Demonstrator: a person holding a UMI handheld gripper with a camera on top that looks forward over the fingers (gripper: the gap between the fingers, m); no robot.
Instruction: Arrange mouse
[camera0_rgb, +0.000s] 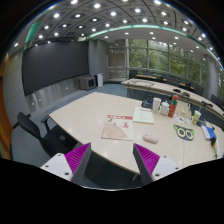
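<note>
A dark mouse (150, 139) lies flat on the pale conference table (90, 118), at about one o'clock just ahead of the gripper's fingers, right of a pink-printed sheet (118, 127).

the gripper (113, 162) shows only as two fingers. each finger is a white, blocky wedge with a flat outer face, and each bears a bright magenta pad (78, 156) on its inner face, triangular and tapering to a point at the tip. between the two fingers lies a dark grey wedge-shaped part of the gripper body. no cables, screws or markings can be made out.
</note>
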